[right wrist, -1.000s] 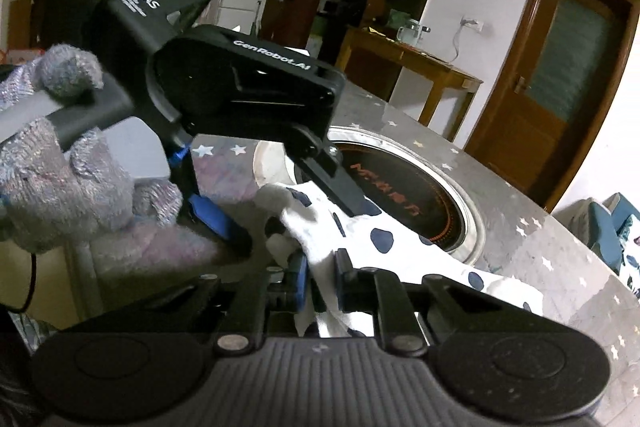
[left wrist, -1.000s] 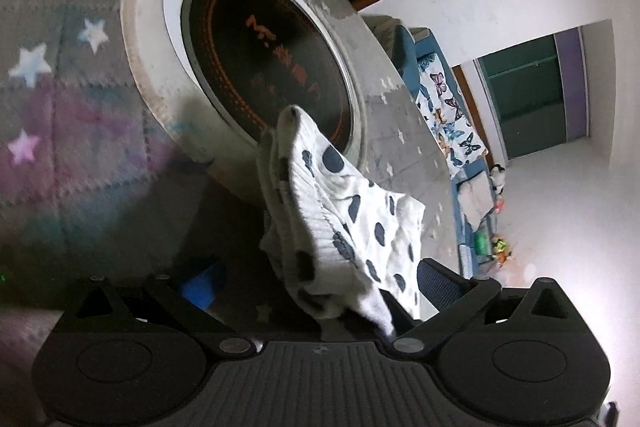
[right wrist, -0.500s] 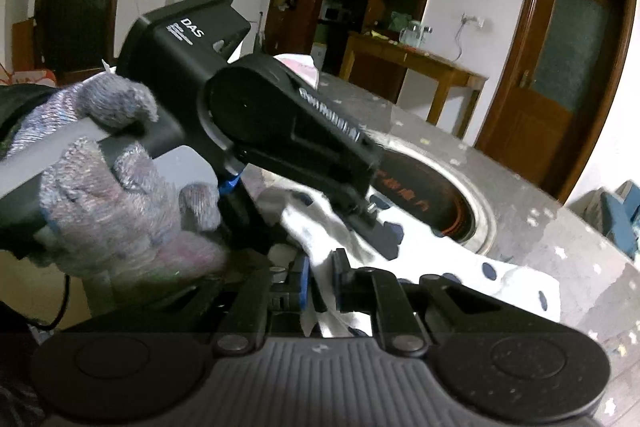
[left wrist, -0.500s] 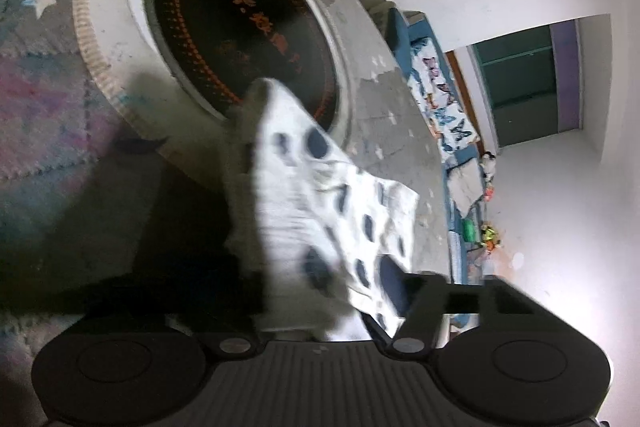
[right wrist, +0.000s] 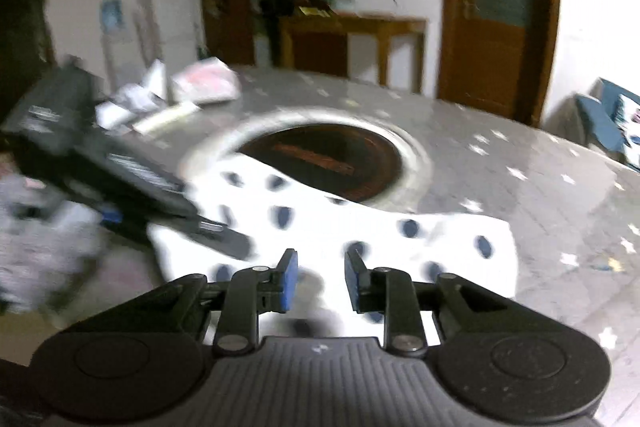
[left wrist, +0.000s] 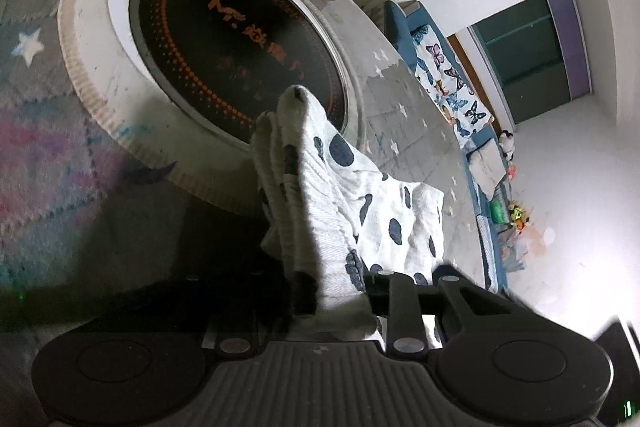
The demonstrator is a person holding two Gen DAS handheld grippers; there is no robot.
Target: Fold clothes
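Observation:
A white garment with dark blue dots (right wrist: pixel 360 223) lies on the grey star-patterned tablecloth, partly over the round hotplate's rim. In the left wrist view the garment (left wrist: pixel 320 211) is bunched and stands up between my left gripper's jaws (left wrist: pixel 332 291), which are shut on its folded edge. My right gripper (right wrist: pixel 318 277) is open and empty just above the garment's near edge, its blue pads (right wrist: pixel 289 279) apart. The left gripper (right wrist: pixel 216 231) also shows blurred in the right wrist view, at the garment's left end.
A round black hotplate (left wrist: pixel 240 43) with a white ring is set into the table's middle. Crumpled papers and packets (right wrist: pixel 172 95) lie at the table's far left. A blue sofa with butterfly fabric (left wrist: pixel 448 83) stands beyond the table. A wooden door (right wrist: pixel 496 7) is behind.
My right gripper has let go of the garment, opened and pulled back. The garment has dropped flat onto the table. My left gripper still holds its edge and has lowered.

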